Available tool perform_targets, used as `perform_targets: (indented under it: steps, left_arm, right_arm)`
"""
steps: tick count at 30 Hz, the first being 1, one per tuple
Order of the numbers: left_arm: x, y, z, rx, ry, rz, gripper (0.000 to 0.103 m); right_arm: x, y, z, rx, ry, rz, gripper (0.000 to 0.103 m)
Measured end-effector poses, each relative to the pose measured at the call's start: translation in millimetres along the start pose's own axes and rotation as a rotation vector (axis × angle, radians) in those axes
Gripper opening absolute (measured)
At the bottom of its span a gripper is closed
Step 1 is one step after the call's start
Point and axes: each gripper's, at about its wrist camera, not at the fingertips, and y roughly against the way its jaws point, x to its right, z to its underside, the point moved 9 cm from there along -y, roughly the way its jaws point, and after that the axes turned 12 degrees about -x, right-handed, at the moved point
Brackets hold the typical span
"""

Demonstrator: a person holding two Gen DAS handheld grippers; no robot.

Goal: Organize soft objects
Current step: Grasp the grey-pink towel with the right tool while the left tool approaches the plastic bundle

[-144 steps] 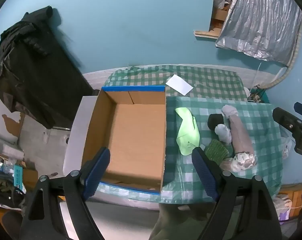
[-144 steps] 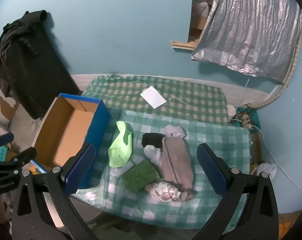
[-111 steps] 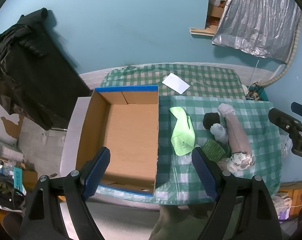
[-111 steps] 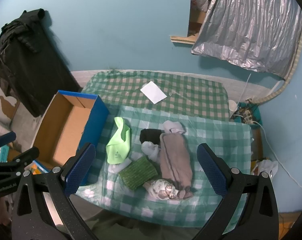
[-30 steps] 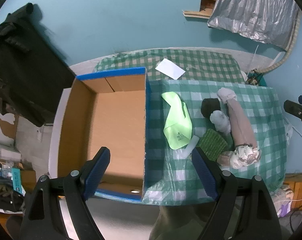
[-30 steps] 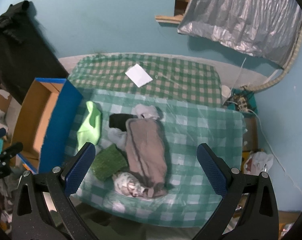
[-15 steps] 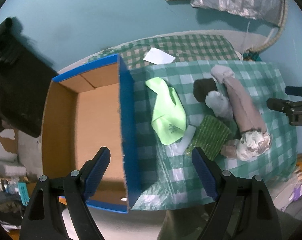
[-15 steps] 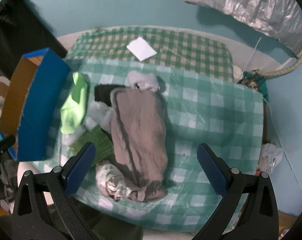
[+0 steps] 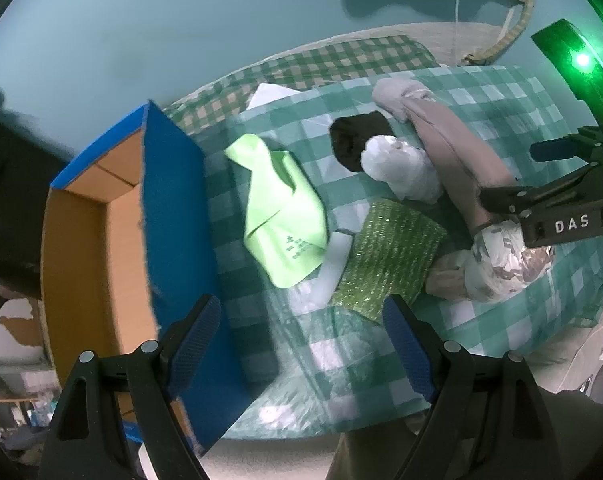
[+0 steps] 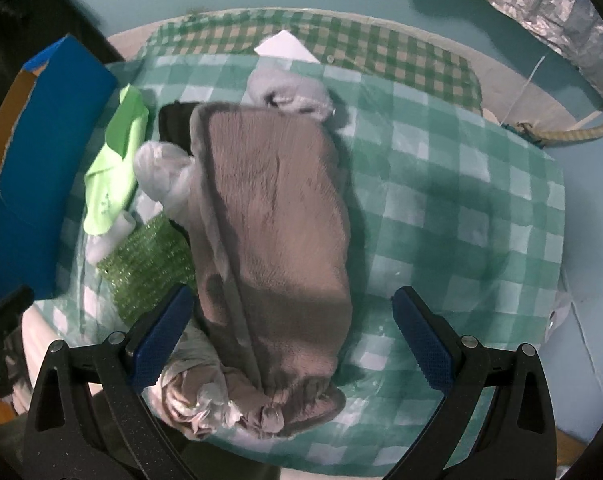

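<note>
Soft things lie in a heap on the green checked table (image 9: 501,320): a lime green cloth (image 9: 281,220), a dark green knitted piece (image 9: 389,256), a black item (image 9: 353,140), a white sock ball (image 9: 401,168), a long grey-brown garment (image 10: 273,232) and a patterned bundle (image 9: 501,268). My left gripper (image 9: 301,344) is open and empty, just before the lime cloth and the knitted piece. My right gripper (image 10: 289,332) is open, low over the near end of the grey-brown garment (image 9: 453,140).
An open cardboard box with blue outer walls (image 9: 169,216) stands left of the table, and shows in the right wrist view (image 10: 41,128). A white paper sheet (image 10: 285,48) lies at the back. A teal wall is behind. The table's front edge is close below both grippers.
Both grippers have dropped and moved in toward the heap. The left one has swung right, away from the box; the right one has closed in over the grey-brown garment. Both stay open.
</note>
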Motion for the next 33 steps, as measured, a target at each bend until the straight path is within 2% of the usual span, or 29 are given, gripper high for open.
perform_targets:
  steps: [7, 10, 13, 15, 16, 18, 21, 29, 31, 33]
  left_arm:
    - [8, -25, -5, -0.013, -0.022, -0.002, 0.085]
    - [10, -34, -6, -0.024, -0.031, -0.005, 0.085]
    - [11, -45, -6, -0.045, -0.041, -0.014, 0.085]
    - [12, -50, -5, -0.057, -0.045, -0.014, 0.085]
    - [12, -52, -5, -0.059, -0.047, -0.013, 0.085]
    - [13, -56, -4, -0.067, -0.05, -0.011, 0.085]
    - [16, -59, -3, -0.072, -0.06, -0.007, 0.085]
    - [22, -67, -5, -0.087, -0.077, -0.004, 0.085]
    - [22, -67, -6, -0.087, -0.079, -0.003, 0.085]
    - [23, -69, -8, -0.087, -0.083, 0.001, 0.085]
  right_arm:
    - [-2, -17, 1, -0.022, 0.025, 0.039, 0.091]
    - [-4, -20, 1, -0.032, 0.025, 0.018, 0.08]
    - [-5, -20, 3, -0.037, 0.016, -0.014, 0.066]
    - [-5, -17, 5, -0.035, 0.006, -0.045, 0.044]
    - [-5, -15, 7, -0.031, -0.003, -0.057, 0.038]
    - [-3, -12, 9, -0.018, -0.018, -0.081, 0.02]
    - [3, -8, 12, -0.003, -0.038, -0.074, 0.014]
    - [42, -10, 22, -0.018, -0.139, -0.036, 0.014]
    - [53, -12, 25, -0.021, -0.166, -0.04, 0.014]
    - [60, -12, 25, -0.018, -0.193, -0.075, 0.018]
